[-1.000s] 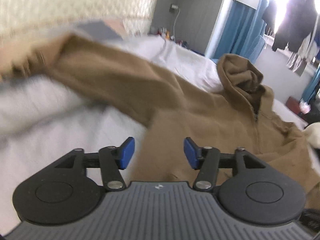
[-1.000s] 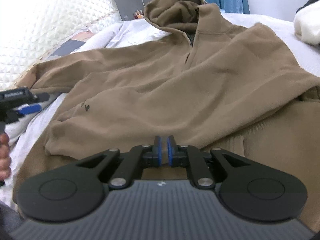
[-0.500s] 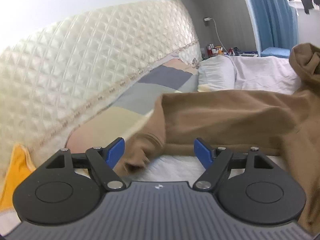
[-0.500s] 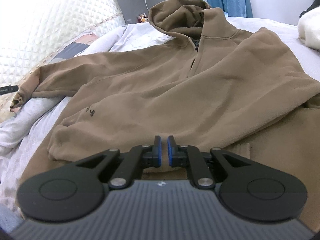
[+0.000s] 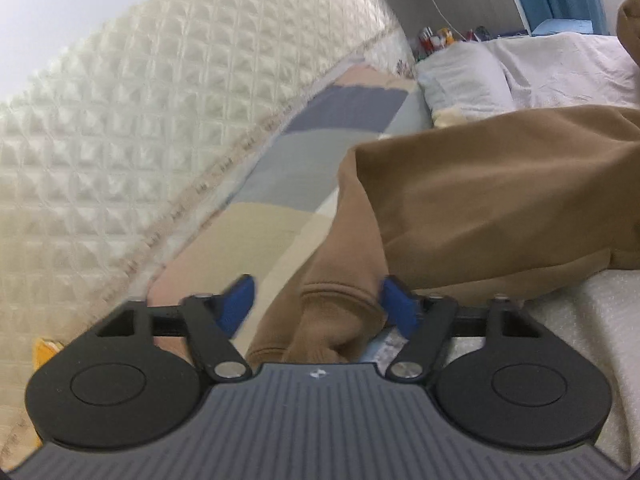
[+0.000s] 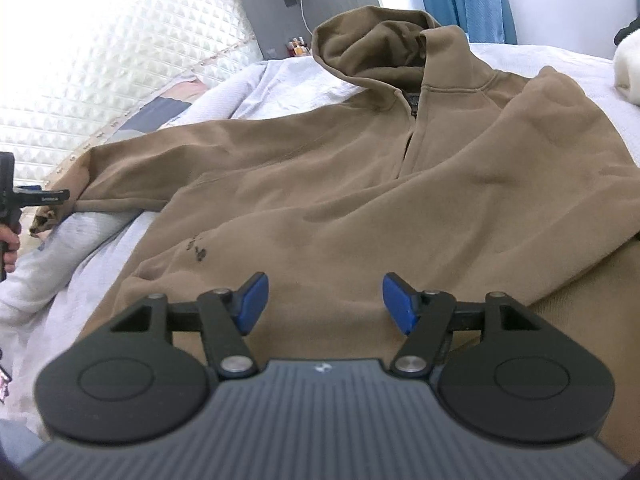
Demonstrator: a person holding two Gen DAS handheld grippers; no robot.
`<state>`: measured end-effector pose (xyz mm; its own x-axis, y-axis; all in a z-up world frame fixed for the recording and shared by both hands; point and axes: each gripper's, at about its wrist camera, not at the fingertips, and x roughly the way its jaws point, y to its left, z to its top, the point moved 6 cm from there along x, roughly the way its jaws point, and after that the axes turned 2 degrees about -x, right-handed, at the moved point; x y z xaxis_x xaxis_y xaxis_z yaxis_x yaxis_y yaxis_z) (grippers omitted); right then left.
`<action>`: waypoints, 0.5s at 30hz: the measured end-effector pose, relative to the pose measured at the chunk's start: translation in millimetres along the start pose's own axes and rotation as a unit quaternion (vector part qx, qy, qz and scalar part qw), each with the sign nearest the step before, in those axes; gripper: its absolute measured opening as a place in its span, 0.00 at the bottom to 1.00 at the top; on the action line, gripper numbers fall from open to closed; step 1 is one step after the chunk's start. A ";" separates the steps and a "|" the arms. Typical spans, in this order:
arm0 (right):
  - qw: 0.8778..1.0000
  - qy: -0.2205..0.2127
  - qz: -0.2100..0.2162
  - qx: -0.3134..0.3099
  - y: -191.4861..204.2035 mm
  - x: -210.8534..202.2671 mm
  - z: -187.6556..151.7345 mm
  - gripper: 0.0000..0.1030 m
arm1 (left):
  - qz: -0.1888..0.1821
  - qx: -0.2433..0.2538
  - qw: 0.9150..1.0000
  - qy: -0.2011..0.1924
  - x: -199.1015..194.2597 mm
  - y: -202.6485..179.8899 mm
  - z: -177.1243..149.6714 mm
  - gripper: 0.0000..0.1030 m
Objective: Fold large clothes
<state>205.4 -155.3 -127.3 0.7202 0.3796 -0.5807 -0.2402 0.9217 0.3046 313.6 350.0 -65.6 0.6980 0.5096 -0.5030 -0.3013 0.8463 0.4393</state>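
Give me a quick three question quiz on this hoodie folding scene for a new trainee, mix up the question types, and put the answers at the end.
1. True or false: the left gripper has the sleeve cuff between its jaws.
2. Multiple choice: the brown hoodie lies on A) a wooden floor, B) a bed with a white sheet, C) a hanger.
3. Fill in: the right gripper, over the hoodie's lower edge, has its jaws ____.

Key:
1. True. The cuff sits between the blue pads; the jaws have just been closing, with a gap on the left side.
2. B.
3. Open. They have just been opening, and fabric lies below them, not pinched.
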 end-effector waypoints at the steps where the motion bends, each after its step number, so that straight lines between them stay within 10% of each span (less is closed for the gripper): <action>1: 1.000 0.003 -0.003 0.002 -1.6 3.3 0.2 0.64 | -0.023 -0.014 1.000 0.011 3.7 1.1 0.5 0.44; 5: 1.000 0.012 0.000 0.020 -6.8 10.8 0.9 0.64 | -0.038 -0.030 0.999 0.022 -0.2 4.1 7.9 0.25; 15: 0.999 -0.004 -0.003 0.045 -10.4 -10.7 8.6 0.65 | -0.149 -0.079 0.985 -0.024 -108.3 36.9 93.5 0.22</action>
<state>205.8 -169.6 -117.8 0.7267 0.3738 -0.5763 -0.1777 0.9127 0.3679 287.6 311.6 74.7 0.7995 0.2293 -0.5552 -0.1728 0.9730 0.1530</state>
